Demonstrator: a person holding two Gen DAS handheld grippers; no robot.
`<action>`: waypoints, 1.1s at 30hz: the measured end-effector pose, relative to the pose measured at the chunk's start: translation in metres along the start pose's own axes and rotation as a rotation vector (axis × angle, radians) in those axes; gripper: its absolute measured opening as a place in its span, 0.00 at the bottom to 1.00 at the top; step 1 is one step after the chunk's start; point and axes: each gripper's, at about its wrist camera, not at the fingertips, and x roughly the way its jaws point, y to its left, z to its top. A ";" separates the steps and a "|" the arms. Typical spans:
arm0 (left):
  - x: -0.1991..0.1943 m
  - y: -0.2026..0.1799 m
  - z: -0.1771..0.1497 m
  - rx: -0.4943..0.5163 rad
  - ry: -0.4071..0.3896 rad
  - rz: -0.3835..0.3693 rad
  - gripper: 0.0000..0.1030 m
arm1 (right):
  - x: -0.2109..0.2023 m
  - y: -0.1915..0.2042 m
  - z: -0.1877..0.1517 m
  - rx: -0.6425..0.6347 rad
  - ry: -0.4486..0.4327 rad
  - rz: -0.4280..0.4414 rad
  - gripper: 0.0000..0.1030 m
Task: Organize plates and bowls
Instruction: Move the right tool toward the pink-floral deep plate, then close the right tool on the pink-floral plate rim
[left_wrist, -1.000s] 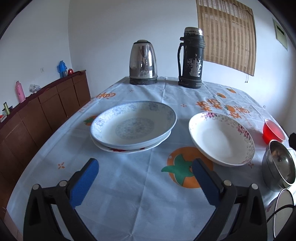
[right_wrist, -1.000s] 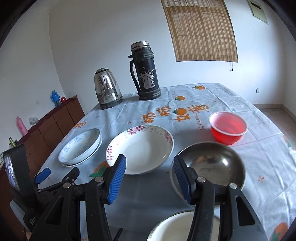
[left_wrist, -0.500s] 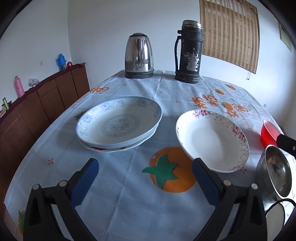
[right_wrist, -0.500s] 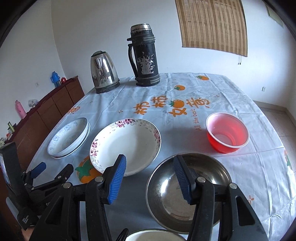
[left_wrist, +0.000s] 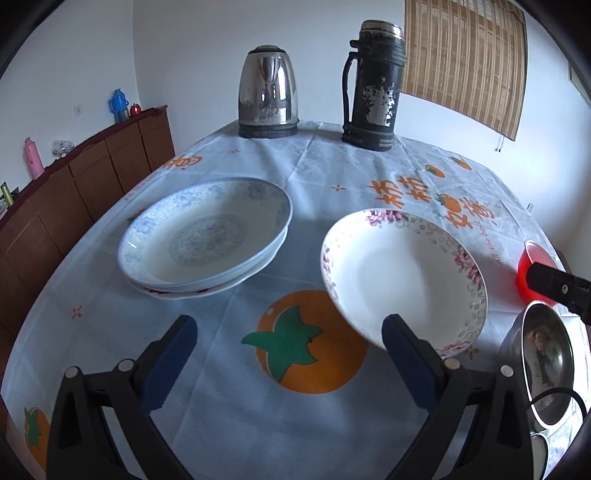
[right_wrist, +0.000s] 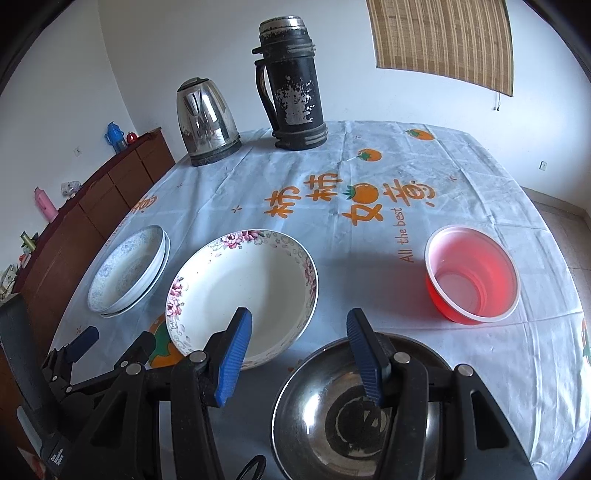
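Both grippers hang with fingers released: left gripper (left_wrist: 290, 360) faces the floral-rimmed white plate (left_wrist: 402, 277), right gripper (right_wrist: 299, 354) over the steel bowl (right_wrist: 332, 417).

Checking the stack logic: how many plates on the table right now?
3 visible. Blue-patterned plate stacked on another plate near the sideboard side; floral-rimmed plate alone beside them, toward the steel bowl. More could hide under the stack.

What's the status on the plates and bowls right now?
Both tongs open, empty: left, right. Floral plate alone beside blue plate stack. Steel bowl below right tongs. Nothing blocking.
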 end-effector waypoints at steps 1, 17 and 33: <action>0.002 -0.001 0.000 -0.005 0.009 -0.005 0.98 | 0.002 -0.001 0.001 -0.002 0.004 0.000 0.54; 0.032 -0.005 0.015 -0.169 0.115 -0.039 0.93 | 0.046 -0.014 0.035 -0.011 0.104 0.001 0.54; 0.060 -0.017 0.023 -0.242 0.178 -0.013 0.84 | 0.088 -0.021 0.056 0.009 0.217 0.025 0.51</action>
